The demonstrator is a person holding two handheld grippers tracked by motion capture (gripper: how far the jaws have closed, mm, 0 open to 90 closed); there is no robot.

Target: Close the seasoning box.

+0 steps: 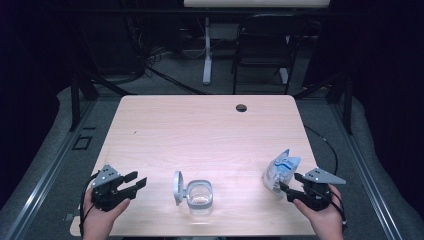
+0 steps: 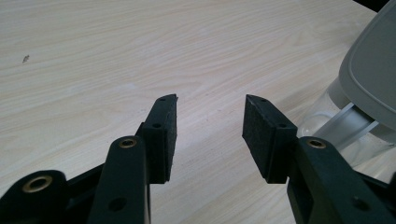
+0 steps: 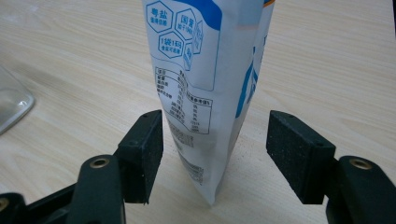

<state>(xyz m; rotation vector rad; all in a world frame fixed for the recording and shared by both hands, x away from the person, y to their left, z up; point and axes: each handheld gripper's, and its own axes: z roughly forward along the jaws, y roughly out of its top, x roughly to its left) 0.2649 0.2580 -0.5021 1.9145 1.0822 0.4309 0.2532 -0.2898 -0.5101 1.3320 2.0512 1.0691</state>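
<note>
A white and blue printed pouch (image 1: pixel 281 170) stands upright near the table's front right. My right gripper (image 1: pixel 290 181) is open around its lower part. In the right gripper view the pouch (image 3: pixel 201 70) rises between the two pads of the right gripper (image 3: pixel 217 116), close to the left pad and well apart from the other one. A clear container (image 1: pixel 200 196) with its grey lid (image 1: pixel 177 187) flipped open sits at the front middle. My left gripper (image 1: pixel 140 178) is open and holds nothing, left of the container. In the left gripper view the lid (image 2: pixel 373 70) lies to the right of the left gripper (image 2: pixel 210 100).
The wooden table (image 1: pixel 200 130) has a round cable hole (image 1: pixel 241 107) near its far edge. A dark chair (image 1: pixel 262 45) and a white table leg (image 1: pixel 206 50) stand beyond it. Both hands rest at the front edge.
</note>
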